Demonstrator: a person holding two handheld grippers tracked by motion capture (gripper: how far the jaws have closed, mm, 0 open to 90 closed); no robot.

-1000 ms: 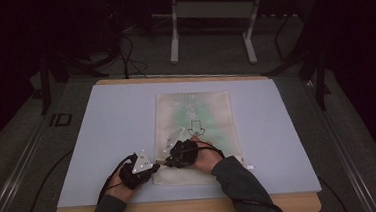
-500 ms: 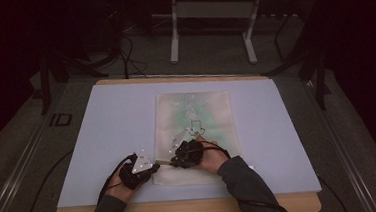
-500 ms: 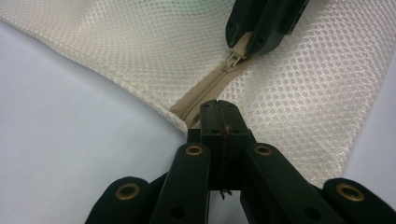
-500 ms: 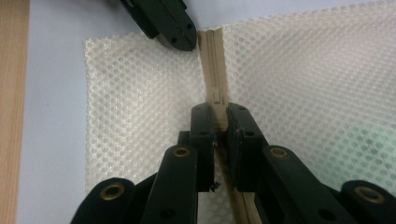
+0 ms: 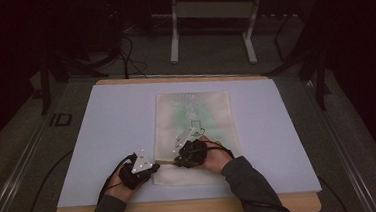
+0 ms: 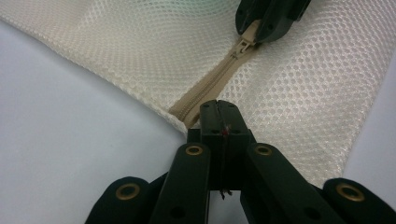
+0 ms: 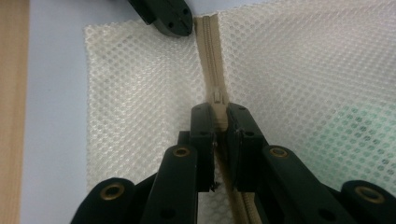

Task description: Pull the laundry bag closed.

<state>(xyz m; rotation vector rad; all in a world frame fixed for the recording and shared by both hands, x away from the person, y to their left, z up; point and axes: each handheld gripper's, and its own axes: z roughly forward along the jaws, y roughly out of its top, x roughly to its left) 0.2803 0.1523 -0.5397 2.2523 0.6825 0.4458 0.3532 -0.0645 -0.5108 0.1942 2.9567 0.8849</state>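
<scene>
Lavender desk (image 5: 102, 127): left tool (image 6: 218, 108) clamped the mesh bag's (image 6: 140, 51) zipper end as anchor while right tool (image 7: 218, 116) pinched the slider tab (image 7: 218, 114) ahead.

You are working in a dim lab or studio: a pale-topped table (image 5: 126, 115) is standing on grey carpet, cables (image 5: 127, 55) trailing at upper left.

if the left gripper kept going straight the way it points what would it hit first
Probably the right gripper, which holds the zipper pull straight ahead along the zipper of the mesh bag; depth is unclear.
</scene>
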